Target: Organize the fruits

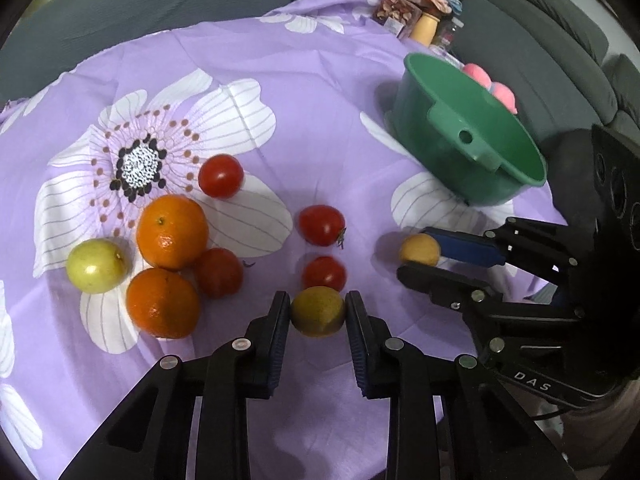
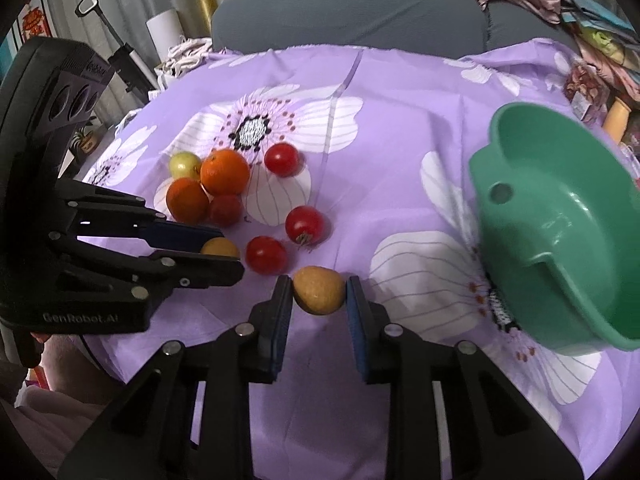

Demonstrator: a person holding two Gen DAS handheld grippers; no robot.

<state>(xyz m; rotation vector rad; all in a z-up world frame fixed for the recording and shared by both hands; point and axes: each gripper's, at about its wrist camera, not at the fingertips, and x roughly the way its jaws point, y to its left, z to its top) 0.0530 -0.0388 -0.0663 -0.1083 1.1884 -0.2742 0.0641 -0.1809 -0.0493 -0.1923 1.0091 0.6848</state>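
The left gripper has its fingers clamped on a yellow-green fruit near the table's front edge, just before a tomato. Beside it, the right gripper pinches a tan-yellow fruit on the purple floral cloth. The green basin sits empty toward the right edge; oranges cluster left.

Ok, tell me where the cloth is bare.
Bare: the cloth between the tomatoes and the green bowl, and the far strip toward the sofa. Crowded: the oranges cluster, far left.
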